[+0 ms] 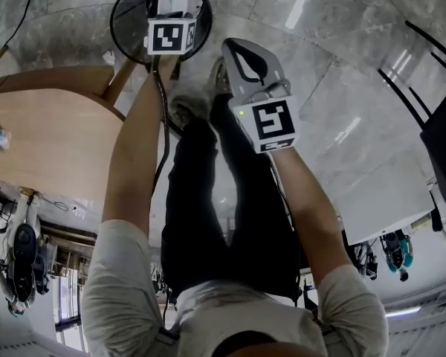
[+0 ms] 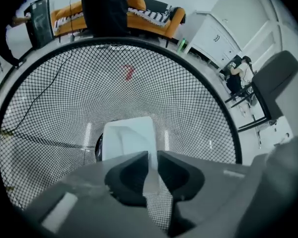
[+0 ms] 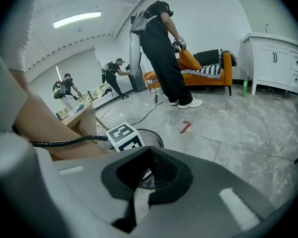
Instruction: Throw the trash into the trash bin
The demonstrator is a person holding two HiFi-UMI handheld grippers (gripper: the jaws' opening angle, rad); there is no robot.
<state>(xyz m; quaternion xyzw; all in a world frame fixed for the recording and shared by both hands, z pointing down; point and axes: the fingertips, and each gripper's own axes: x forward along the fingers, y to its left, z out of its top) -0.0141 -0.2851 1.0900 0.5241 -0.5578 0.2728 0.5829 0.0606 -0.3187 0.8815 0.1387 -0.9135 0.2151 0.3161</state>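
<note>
You are pinching a white piece of trash point(image 2: 128, 138) in your left tongs point(image 2: 152, 152), over the mouth of the mesh bin point(image 2: 64, 108). The bin is standing on the floor point(image 1: 342, 88) beside the counter point(image 1: 44, 117). Your right tongs point(image 3: 150, 150) are hanging closed and empty, near the bin.

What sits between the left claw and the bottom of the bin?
Only the white trash, pinched in the left claw, hangs over the floor of the mesh bin. The left gripper view shows it.
</note>
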